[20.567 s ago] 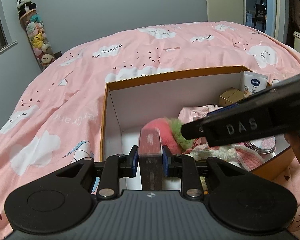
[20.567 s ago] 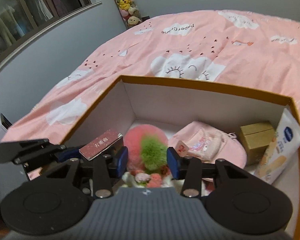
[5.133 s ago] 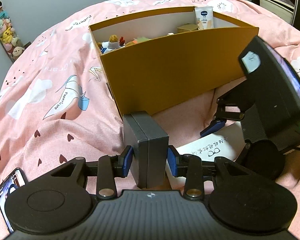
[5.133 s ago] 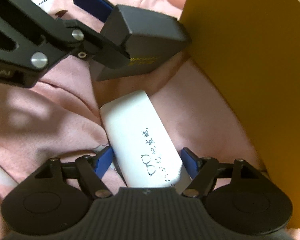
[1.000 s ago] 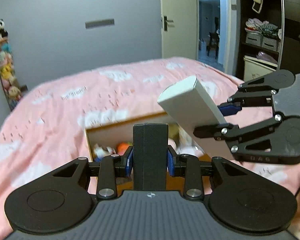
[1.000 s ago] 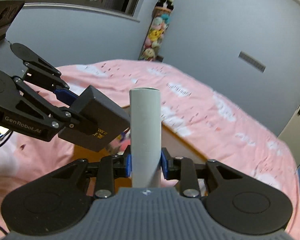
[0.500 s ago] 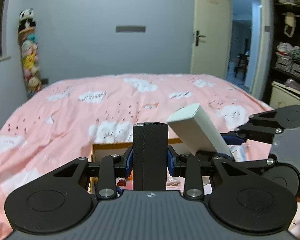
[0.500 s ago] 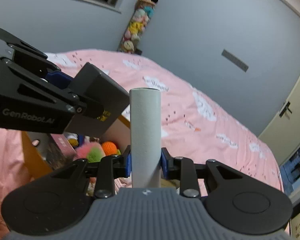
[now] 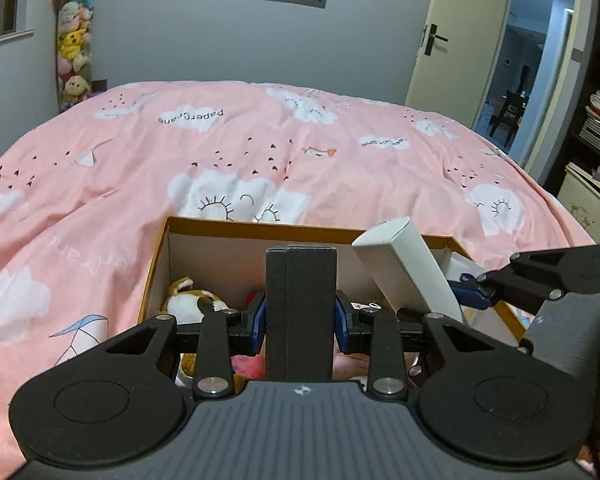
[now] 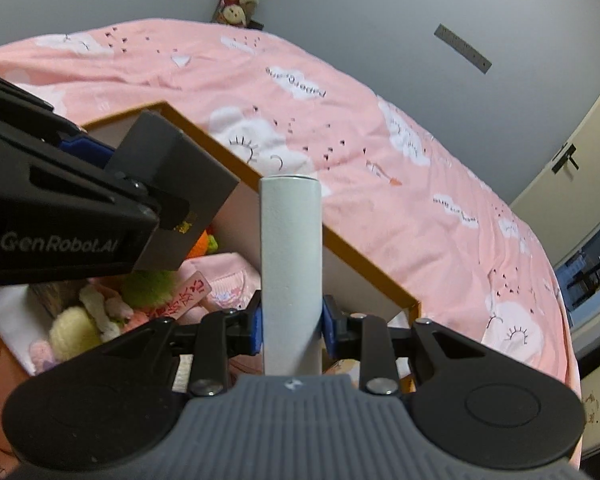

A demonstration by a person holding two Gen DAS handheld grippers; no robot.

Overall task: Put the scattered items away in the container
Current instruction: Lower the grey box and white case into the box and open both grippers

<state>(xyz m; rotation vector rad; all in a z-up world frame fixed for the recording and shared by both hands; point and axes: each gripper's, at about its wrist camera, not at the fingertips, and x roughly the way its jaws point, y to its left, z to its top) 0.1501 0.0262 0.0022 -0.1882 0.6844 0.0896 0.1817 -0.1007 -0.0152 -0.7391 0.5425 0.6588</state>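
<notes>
Left wrist view: the left gripper (image 9: 300, 316) is clamping a dark grey box (image 9: 300, 304) between its blue pads, jaws partly closed and pressing on both side faces. The box is standing upright, its top end rising well past the fingertips, and it is hanging over the orange cardboard box (image 9: 260, 229) on the pink bedspread (image 9: 220, 152). Inside the container a brown and white plush toy (image 9: 188, 300) is lying near the left wall. The right gripper (image 9: 466, 294) is coming in from the right edge, holding a white case (image 9: 408, 268) tilted toward the dark grey box. The likeliest trouble, as I judge it, is the two loads knocking together: they are sitting just beside each other over one opening, and a bump could twist either one in its pads. A release from this height could also let the dark grey box tip onto the toys and lean on the rim rather than settle flat.

Right wrist view: the right gripper (image 10: 292, 324) is gripping the white case (image 10: 291, 264) near its lower end, jaws partly closed on it, most of its length sticking up beyond the fingertips. That long overhang is giving it leverage to pivot if it catches the container wall (image 10: 340, 242). The left gripper (image 10: 100, 168) and its dark grey box (image 10: 172, 172) are crowding the upper left, above soft toys (image 10: 100, 304) and pink fabric already piled in the container, so free floor space is looking scarce.
</notes>
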